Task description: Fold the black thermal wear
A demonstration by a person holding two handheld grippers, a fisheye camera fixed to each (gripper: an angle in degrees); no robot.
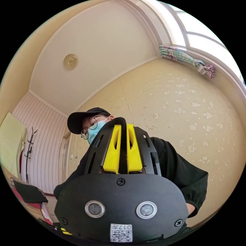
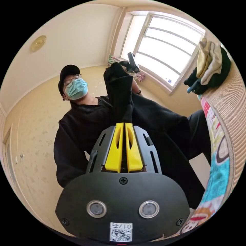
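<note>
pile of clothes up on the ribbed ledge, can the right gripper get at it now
Probably not yet: the right gripper has its fingers shut on the black thermal wear, so it would need to let go first. The pile of clothes lies uncovered.

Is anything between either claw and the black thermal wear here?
No. The right claw and the left claw are each closed on the black thermal wear, so nothing visible stands between them.

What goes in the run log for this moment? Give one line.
left gripper: jaws shut on black thermal wear | right gripper: jaws shut on the same garment | garment held up, stretched between both grippers
</note>
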